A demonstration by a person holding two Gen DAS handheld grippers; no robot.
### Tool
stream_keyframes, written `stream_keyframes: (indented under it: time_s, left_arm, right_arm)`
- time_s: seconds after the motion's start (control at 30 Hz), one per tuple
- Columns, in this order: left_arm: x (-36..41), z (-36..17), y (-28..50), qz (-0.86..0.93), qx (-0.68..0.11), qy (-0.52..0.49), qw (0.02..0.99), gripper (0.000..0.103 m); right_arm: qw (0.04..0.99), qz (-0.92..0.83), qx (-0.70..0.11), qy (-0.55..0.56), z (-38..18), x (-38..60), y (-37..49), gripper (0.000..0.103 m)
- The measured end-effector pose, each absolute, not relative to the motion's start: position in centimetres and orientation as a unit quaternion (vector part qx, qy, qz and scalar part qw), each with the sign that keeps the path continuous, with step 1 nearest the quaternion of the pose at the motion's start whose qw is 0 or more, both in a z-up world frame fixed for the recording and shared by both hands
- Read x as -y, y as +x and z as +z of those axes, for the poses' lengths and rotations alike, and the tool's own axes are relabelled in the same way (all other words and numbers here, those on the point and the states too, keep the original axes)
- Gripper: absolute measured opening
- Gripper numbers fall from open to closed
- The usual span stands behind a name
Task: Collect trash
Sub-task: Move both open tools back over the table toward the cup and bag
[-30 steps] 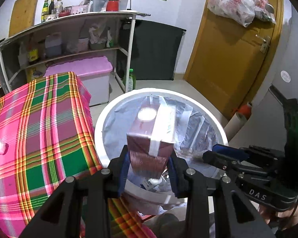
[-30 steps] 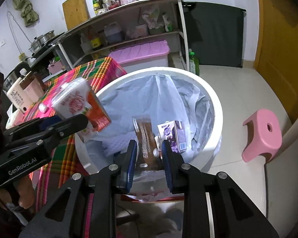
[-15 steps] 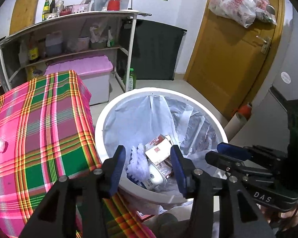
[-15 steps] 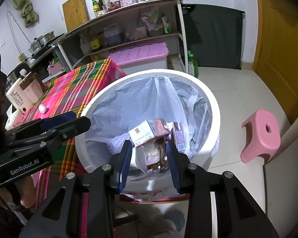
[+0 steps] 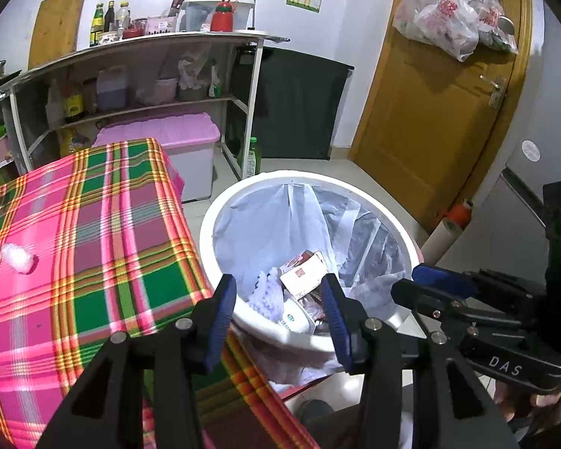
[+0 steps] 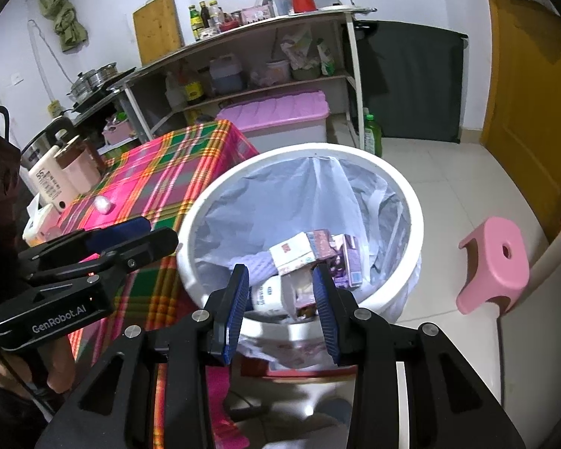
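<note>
A white round bin [image 5: 291, 179] [image 6: 318, 149] with a pale plastic liner stands beside the plaid-covered table [image 5: 93, 224] [image 6: 168, 172]. Inside it lie a red-and-white carton [image 5: 303, 273] [image 6: 291, 252], a purple carton [image 6: 349, 262] and other wrappers. My left gripper [image 5: 279, 288] [image 6: 142, 232] hovers over the bin's near rim, open, with nothing between its blue pads. At its right, my right gripper [image 6: 280, 277] [image 5: 430, 280] is also open and empty above the rim. A small white crumpled ball [image 5: 17, 258] [image 6: 104, 205] lies on the tablecloth.
A pink stool [image 6: 493, 258] stands on the tiled floor right of the bin. Behind are a pink-lidded storage box [image 5: 161, 134], a green bottle [image 5: 252, 155], a loaded shelf unit and a wooden door [image 5: 430, 112]. Bottles and a kettle [image 6: 48, 183] crowd the table's far left.
The left gripper let go of the dark red carton it held over the bin; that carton now lies inside. The right jaws widened too. Both grippers drew back slightly.
</note>
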State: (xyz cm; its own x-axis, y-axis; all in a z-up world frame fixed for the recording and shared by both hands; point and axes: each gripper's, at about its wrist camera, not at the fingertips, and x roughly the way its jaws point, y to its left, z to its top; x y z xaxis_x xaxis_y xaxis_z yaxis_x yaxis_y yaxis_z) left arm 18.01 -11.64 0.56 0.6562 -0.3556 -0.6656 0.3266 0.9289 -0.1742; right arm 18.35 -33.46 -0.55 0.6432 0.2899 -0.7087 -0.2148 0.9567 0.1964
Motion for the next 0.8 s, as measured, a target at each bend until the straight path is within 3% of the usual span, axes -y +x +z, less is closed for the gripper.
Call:
stream_keyframes:
  time_s: [0.8]
  left_arm:
    - [4.0,0.9,13.1,-0.130,-0.361,-0.068,0.921,0.049]
  right_arm:
    - [0.902,0.207,-0.378,0.011,1.5,27.1,14.9,0.037]
